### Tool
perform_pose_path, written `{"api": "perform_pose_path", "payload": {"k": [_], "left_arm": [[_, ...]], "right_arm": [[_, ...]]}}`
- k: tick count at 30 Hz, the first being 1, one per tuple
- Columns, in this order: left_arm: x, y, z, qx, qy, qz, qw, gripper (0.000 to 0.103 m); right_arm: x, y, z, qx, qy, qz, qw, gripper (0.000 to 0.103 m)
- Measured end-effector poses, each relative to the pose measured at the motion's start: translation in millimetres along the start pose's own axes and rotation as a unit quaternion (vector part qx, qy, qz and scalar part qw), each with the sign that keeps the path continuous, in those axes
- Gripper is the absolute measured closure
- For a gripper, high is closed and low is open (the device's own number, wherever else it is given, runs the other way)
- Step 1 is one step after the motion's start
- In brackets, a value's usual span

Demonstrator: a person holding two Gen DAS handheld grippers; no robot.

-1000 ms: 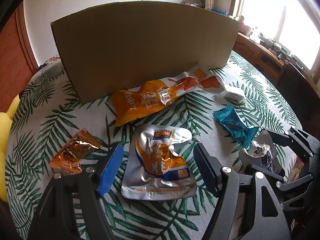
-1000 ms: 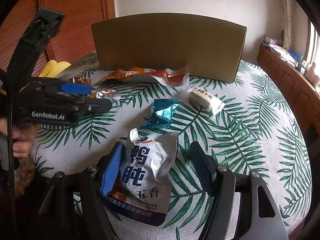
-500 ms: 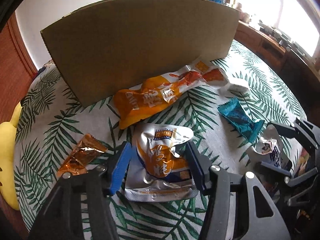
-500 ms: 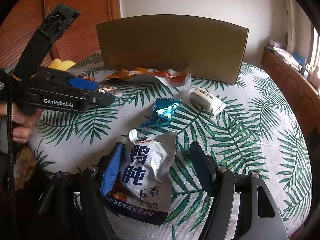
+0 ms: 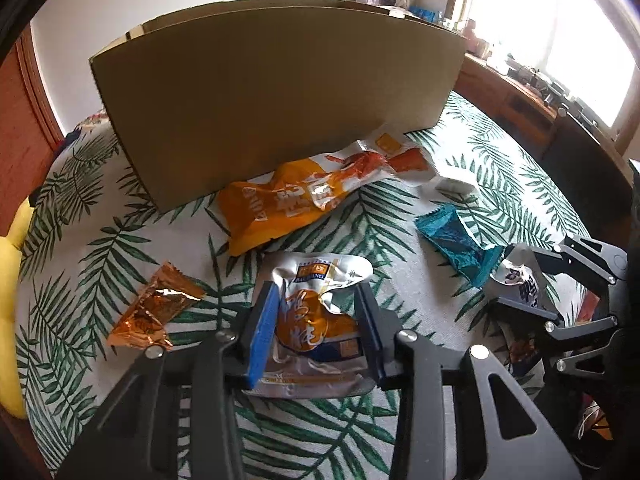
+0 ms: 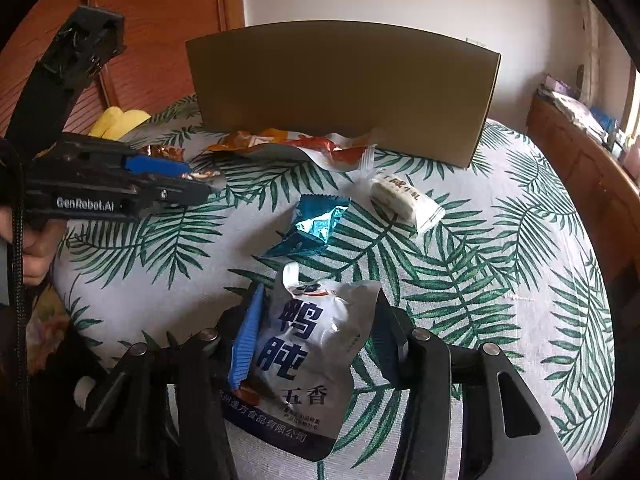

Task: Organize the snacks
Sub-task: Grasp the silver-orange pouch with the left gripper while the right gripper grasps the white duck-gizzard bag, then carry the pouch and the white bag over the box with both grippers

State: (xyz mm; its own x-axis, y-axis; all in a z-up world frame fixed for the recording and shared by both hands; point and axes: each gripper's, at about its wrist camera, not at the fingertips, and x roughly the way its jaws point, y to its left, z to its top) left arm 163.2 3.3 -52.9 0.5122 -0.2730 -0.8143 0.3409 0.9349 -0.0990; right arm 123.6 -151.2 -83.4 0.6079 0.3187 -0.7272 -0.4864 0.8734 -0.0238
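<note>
A silver pouch with an orange label (image 5: 316, 320) lies crumpled on the leaf-print tablecloth (image 5: 120, 248), and the left gripper (image 5: 316, 324) has both fingers pressed against its sides, the blue pad on its left edge and the dark finger on its right, so the pouch is pinched and bulges up between them; its top edge sticks out past the fingertips and its lower seam lies under the finger bases; the right gripper (image 6: 316, 320) likewise closes on a silver pouch with blue characters (image 6: 304, 352), whose torn top corner pokes forward beyond the tips while its bottom hangs back toward the camera; whether that pouch touches the cloth I cannot tell; just ahead of it lies a teal wrapper (image 6: 316, 224), and beyond that to the right a small white packet (image 6: 406, 200); a long orange bag (image 5: 320, 196) rests against the foot of an upright cardboard box (image 5: 280, 92) at the far side; an orange foil wrapper (image 5: 154, 308) sits left of the left gripper, near but apart
</note>
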Motion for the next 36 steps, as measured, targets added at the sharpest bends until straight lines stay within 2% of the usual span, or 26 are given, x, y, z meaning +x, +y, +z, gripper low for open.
{"api": "perform_pose_path", "payload": {"k": [5,6,8,10,17,28,36], "left_arm": [[3.2,2.8,1.4,0.009,0.014,0.007,0.9998,0.055],[3.6,1.5,1.3,0.014,0.014,0.009,0.9998,0.056],[2.4,-2.8,1.4,0.021,0.010,0.003,0.9997,0.067],[1.7,-6.3,1.9,0.027,0.009,0.007,0.9996,0.068],[-4.8,0.0,-0.2,0.007,-0.003,-0.006,1.0000,0.069],[-25.5,1.7,-8.0,-0.002,-0.030,-0.034,0.9990,0.068],[-32.5,-6.6,-5.8,0.001,-0.048,-0.040,0.9980,0.068]], "right_arm": [[-0.1,-3.4,0.5,0.006,0.002,0.011,1.000,0.056],[-0.2,-5.1,0.8,0.010,0.002,0.015,1.000,0.057],[-0.3,-6.6,1.1,0.014,0.002,0.022,1.000,0.058],[-0.5,-7.5,1.0,0.015,0.001,0.026,1.000,0.058],[-1.2,-12.4,0.4,0.025,0.001,0.039,0.999,0.059],[-2.4,-14.0,-0.1,0.035,-0.005,0.043,0.998,0.059],[-5.0,-24.4,-2.2,0.051,-0.014,0.039,0.998,0.059]]}}
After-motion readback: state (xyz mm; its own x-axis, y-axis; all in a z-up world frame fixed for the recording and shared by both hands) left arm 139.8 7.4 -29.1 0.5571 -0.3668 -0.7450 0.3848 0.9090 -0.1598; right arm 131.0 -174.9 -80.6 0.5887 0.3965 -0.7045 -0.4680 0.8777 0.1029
